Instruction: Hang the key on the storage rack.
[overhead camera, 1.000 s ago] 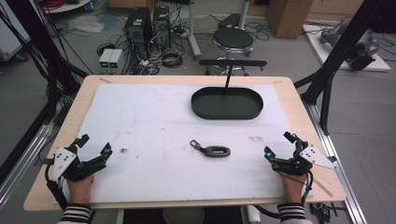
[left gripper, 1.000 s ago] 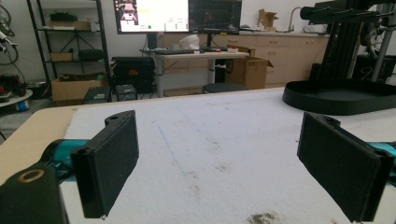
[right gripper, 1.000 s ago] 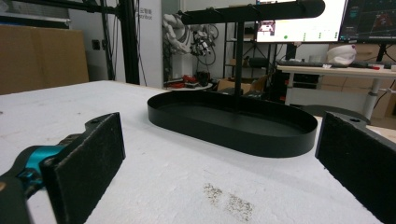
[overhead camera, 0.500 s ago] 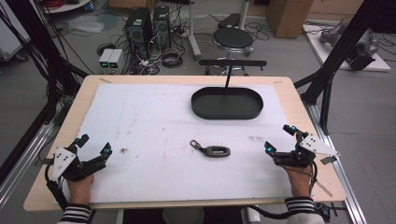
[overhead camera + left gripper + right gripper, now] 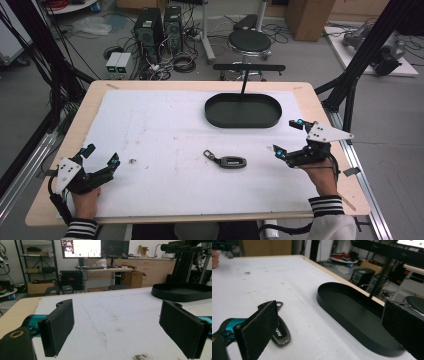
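- Lab room: PC towers and cables on the floor, a stool behind the table, which carries a white mat.
- Key fob lies flat on the mat, centre-right, near the front edge. Nothing touches it.
- Black oval tray sits toward the far right of the mat, well apart from the fob, nothing in it.
- Right tongs are off the mat, to the right of the fob and near it. Jaws wide open, holding nothing. In the right gripper view the fob shows just past one jaw, tray beyond.
- Left tongs sit low at the front-left corner, well apart from the fob. Jaws wide open, nothing between them.
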